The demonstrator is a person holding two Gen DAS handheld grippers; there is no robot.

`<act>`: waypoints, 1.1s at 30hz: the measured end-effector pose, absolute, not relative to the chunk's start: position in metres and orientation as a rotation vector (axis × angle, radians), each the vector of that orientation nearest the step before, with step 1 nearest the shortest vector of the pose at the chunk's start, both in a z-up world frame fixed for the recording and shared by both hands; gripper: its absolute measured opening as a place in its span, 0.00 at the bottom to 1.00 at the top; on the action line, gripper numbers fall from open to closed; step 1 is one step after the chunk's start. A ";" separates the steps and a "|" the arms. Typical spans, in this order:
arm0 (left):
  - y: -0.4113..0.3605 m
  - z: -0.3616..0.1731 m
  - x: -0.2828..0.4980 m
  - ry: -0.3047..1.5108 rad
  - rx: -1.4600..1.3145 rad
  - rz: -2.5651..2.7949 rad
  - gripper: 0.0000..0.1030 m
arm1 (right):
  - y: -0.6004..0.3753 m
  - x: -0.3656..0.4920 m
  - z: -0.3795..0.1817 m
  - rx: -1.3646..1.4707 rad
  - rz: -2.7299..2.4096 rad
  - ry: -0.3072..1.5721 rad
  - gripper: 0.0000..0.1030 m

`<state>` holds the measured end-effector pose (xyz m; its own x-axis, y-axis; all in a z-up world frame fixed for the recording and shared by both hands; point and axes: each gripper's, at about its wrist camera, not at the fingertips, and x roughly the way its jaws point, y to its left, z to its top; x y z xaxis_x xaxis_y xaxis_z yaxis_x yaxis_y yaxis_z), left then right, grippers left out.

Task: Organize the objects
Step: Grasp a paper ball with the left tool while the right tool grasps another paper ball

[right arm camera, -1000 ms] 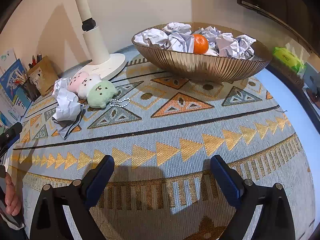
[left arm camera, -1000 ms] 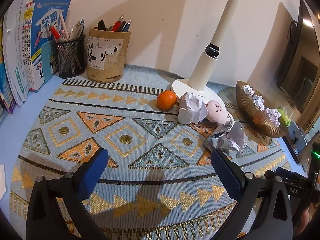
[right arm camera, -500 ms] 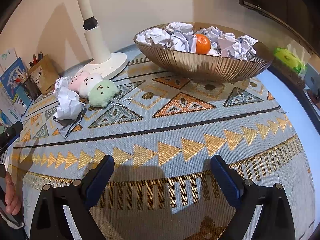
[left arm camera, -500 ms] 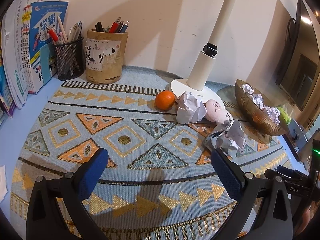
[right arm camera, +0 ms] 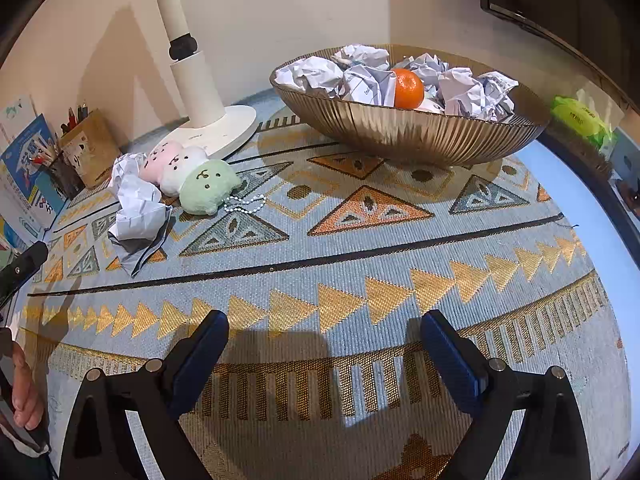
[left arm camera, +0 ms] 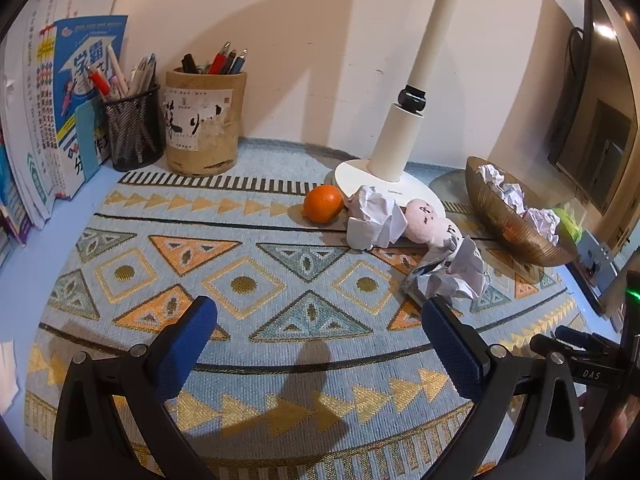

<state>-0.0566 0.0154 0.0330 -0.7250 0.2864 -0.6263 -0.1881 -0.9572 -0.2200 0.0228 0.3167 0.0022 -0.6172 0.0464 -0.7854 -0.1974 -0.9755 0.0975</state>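
An orange [left arm camera: 323, 209] lies on the patterned mat beside the white lamp base [left arm camera: 384, 184]. Two crumpled paper balls [left arm camera: 374, 216] [left arm camera: 452, 272] and a plush string of pink, white and green heads [right arm camera: 188, 178] lie near it. A ribbed gold bowl [right arm camera: 408, 132] holds several paper balls and another orange [right arm camera: 408, 88]. My left gripper [left arm camera: 320, 316] hovers open over the mat, well short of the orange. My right gripper [right arm camera: 324, 330] is open too, above the mat in front of the bowl, holding nothing.
Two pen holders [left arm camera: 204, 120] [left arm camera: 134, 128] and upright books [left arm camera: 60, 112] stand at the back left. The lamp pole [left arm camera: 424, 60] rises by the wall. A dark screen [left arm camera: 596, 120] and a green pack [right arm camera: 580, 118] sit at the right. A hand [right arm camera: 24, 392] shows at the left edge.
The left gripper has drawn back and risen a little, so the scene looks slightly farther. The right gripper has shifted slightly left. Both stay open; no object has moved.
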 end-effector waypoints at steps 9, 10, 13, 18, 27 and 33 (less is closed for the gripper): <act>-0.002 0.055 -0.078 -0.363 -1.096 2.448 0.97 | 0.299 0.022 0.022 -1.342 2.834 0.473 0.94; -0.003 0.061 -0.085 -0.352 -1.096 2.437 0.97 | 0.292 0.018 0.027 -1.349 2.875 0.533 0.94; 0.005 0.066 -0.108 -0.306 -1.106 2.428 0.97 | 0.260 0.000 0.037 -1.402 2.952 0.555 0.94; 0.037 0.043 -0.146 -0.281 -1.188 2.298 0.79 | 0.207 -0.031 0.034 -1.468 3.001 0.341 0.93; 0.061 0.018 -0.186 -0.276 -1.217 2.269 0.65 | 0.186 -0.081 0.014 -1.494 2.962 0.243 0.64; 0.065 0.016 -0.180 -0.193 -1.185 2.304 0.32 | 0.189 -0.066 0.023 -1.408 3.015 0.240 0.51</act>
<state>-0.1795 0.0653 0.0159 -0.4697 0.5217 -0.7122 -0.3957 -0.8455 -0.3584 -0.0659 0.1891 0.0228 -0.6283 -0.2348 -0.7417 0.1146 -0.9709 0.2103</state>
